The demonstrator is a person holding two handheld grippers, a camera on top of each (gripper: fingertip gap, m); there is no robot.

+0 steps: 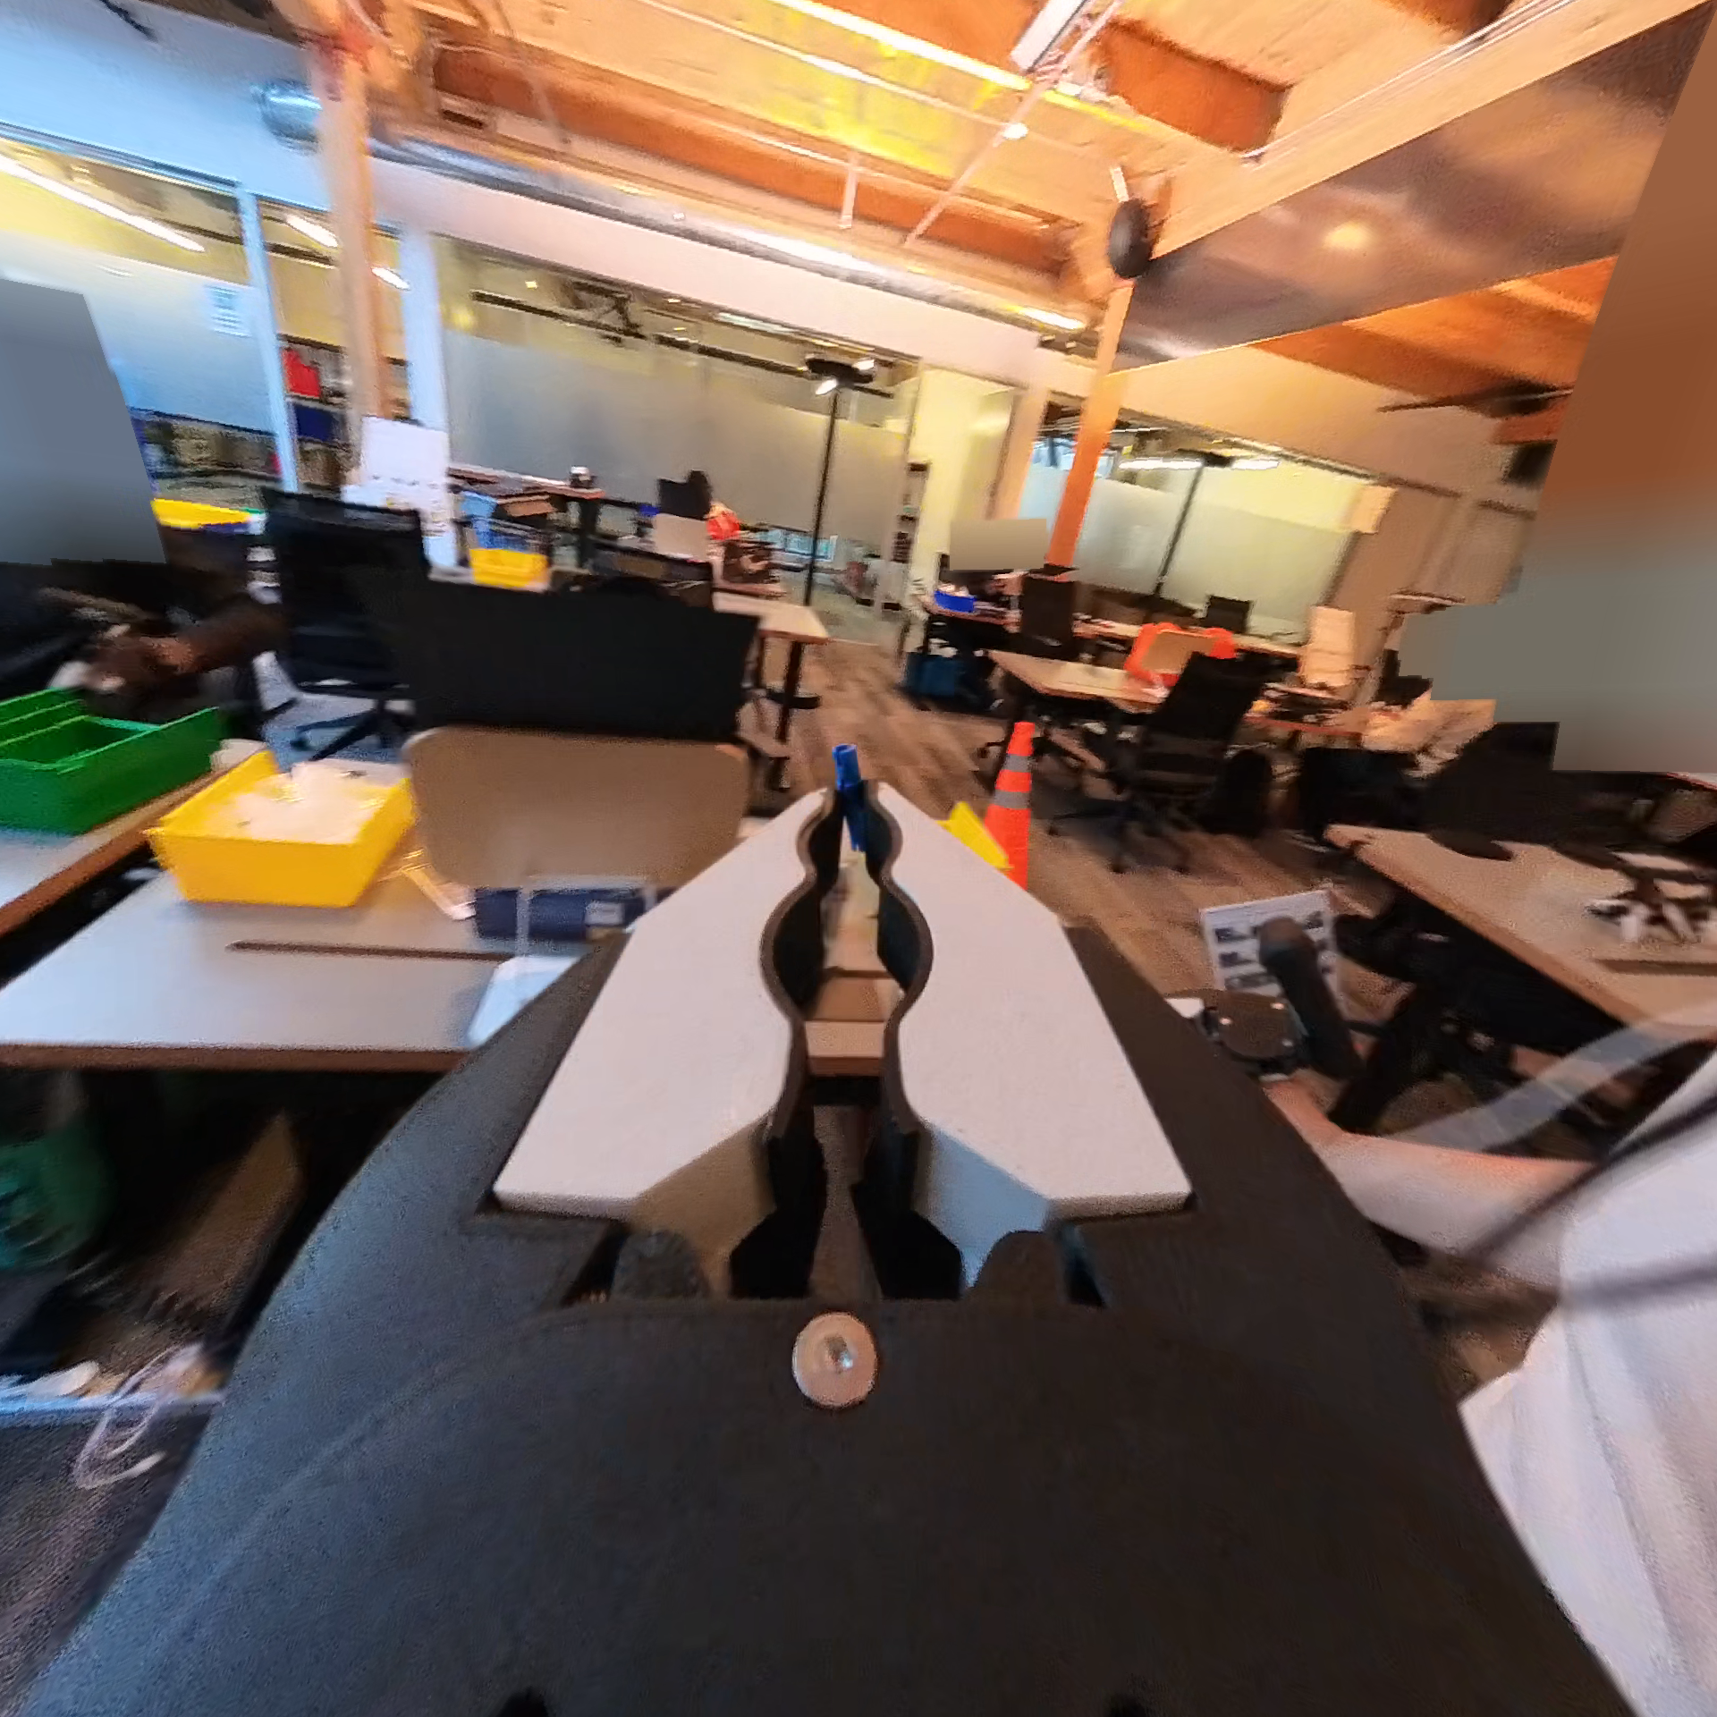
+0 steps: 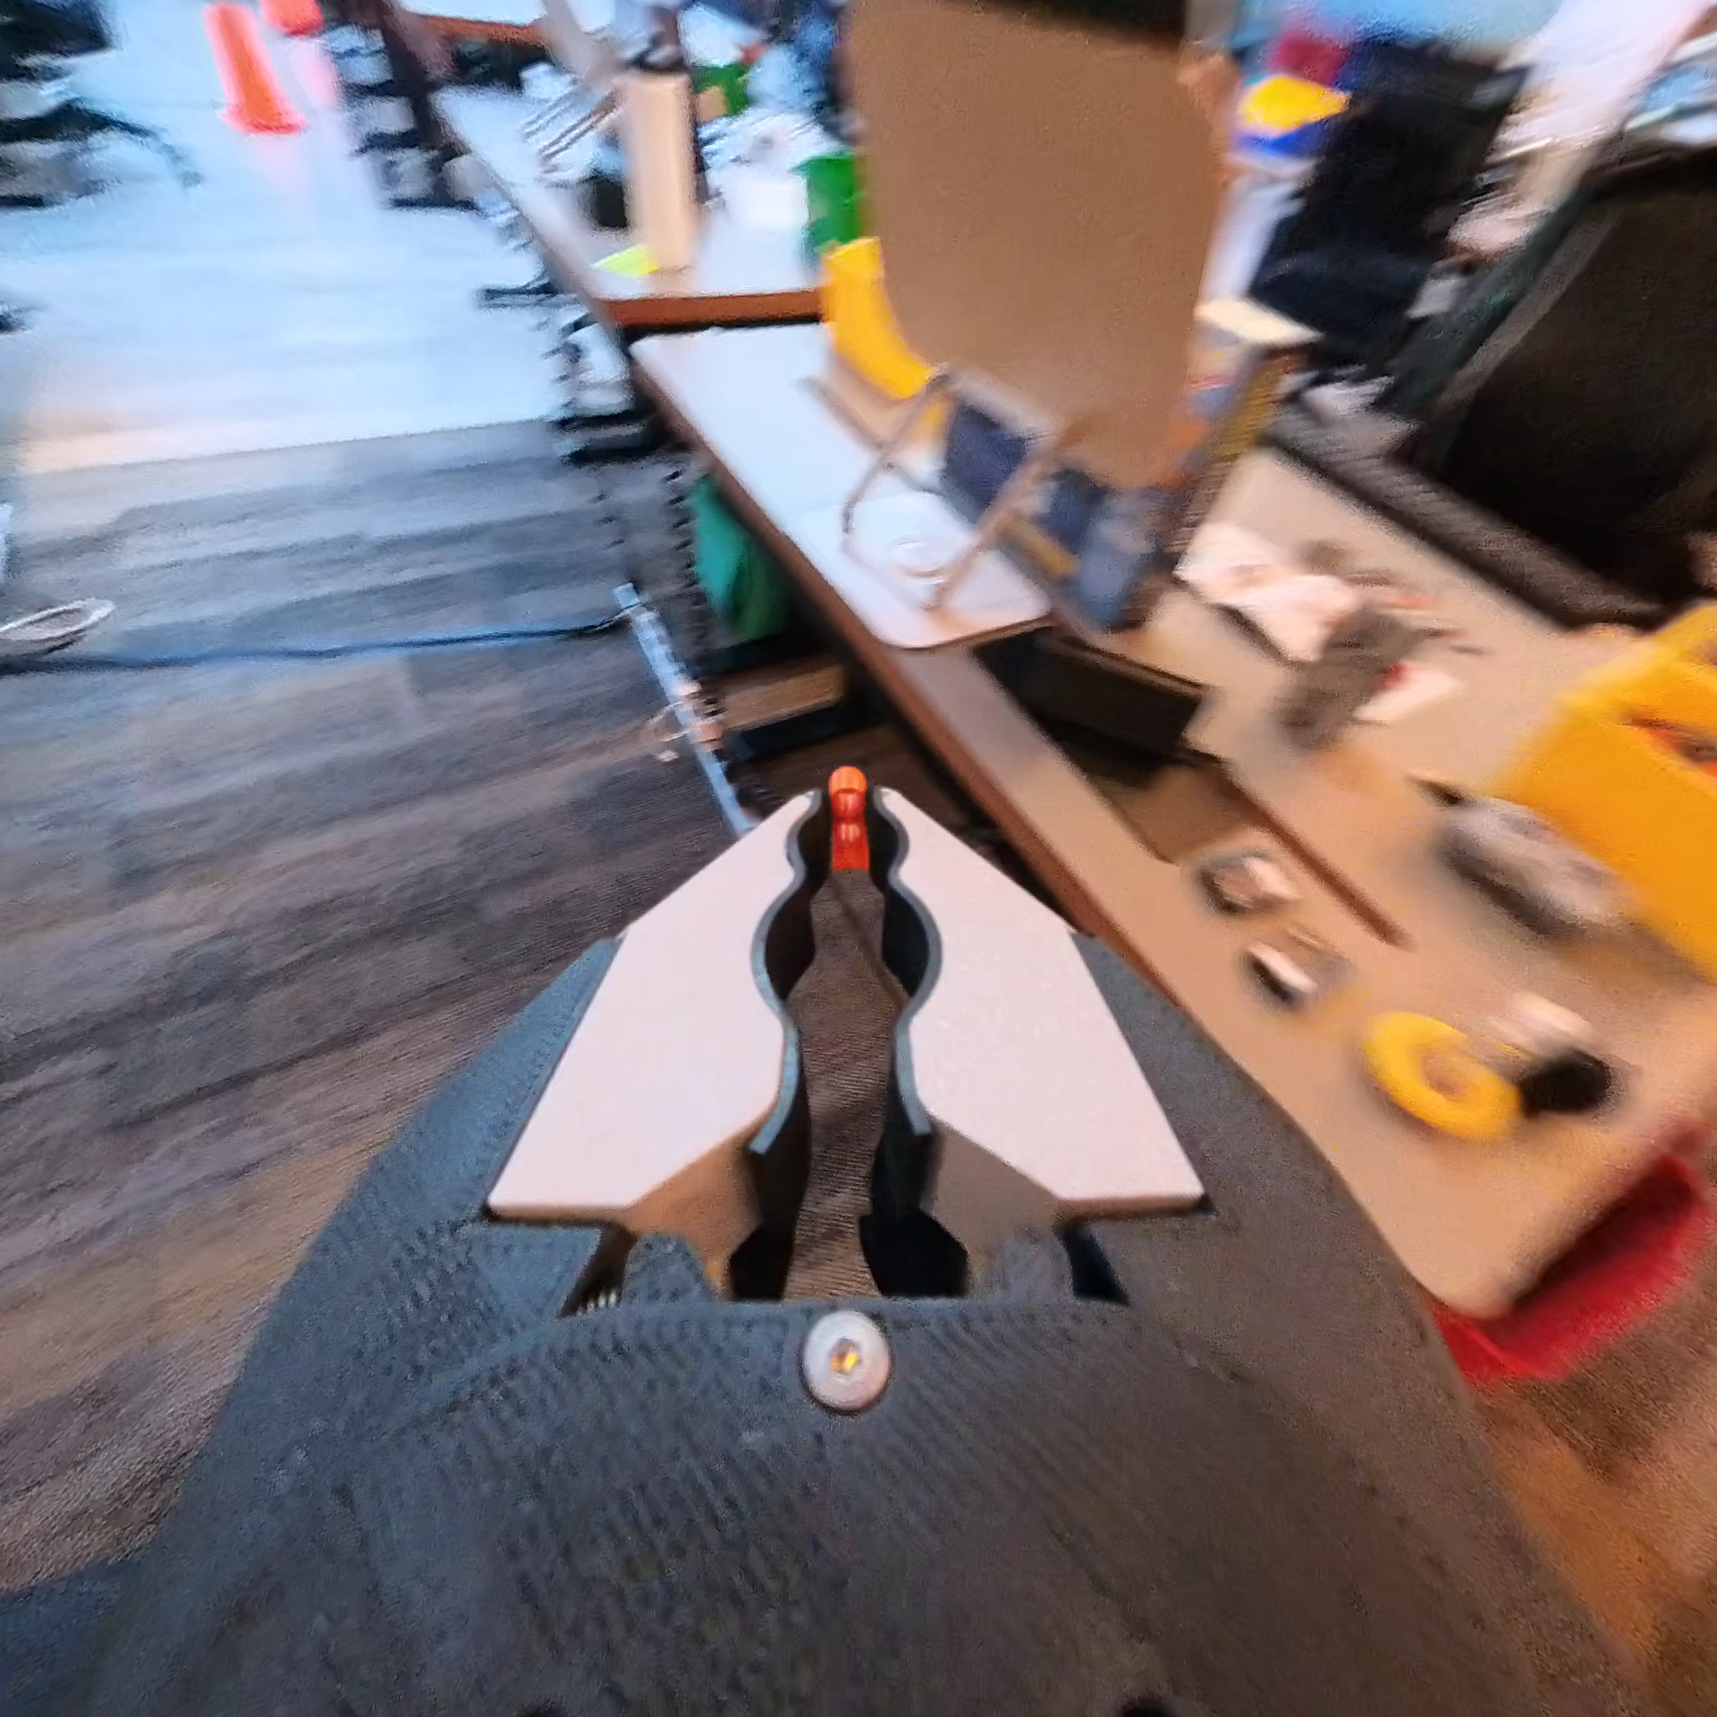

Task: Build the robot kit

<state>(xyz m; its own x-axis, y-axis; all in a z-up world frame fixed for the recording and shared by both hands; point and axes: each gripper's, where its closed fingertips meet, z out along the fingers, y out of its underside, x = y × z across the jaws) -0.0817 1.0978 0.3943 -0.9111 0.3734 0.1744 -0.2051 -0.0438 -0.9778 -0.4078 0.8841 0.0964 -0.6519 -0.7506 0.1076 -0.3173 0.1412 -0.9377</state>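
Note:
My left gripper [image 1: 850,801] is shut on a small blue plastic piece [image 1: 847,776] that sticks up from between its fingertips. It is held in the air, level with the room beyond a grey table [image 1: 232,985]. My right gripper [image 2: 847,808] is shut on a small orange plastic piece [image 2: 846,818] that pokes out at its tips. It is held over dark carpet [image 2: 279,790], left of a long grey table [image 2: 1022,743]. Both views are blurred by motion.
A yellow bin [image 1: 279,841], a green tray [image 1: 93,757] and a cardboard panel [image 1: 576,799] stand on the left table. An orange cone [image 1: 1013,799] stands on the floor. A yellow tape roll [image 2: 1435,1073], a yellow bin [image 2: 1626,808] and a cardboard panel [image 2: 1031,223] are on the right table. A person's white sleeve [image 1: 1626,1394] is at the right. There is about 50 cm between the tips of the two grippers.

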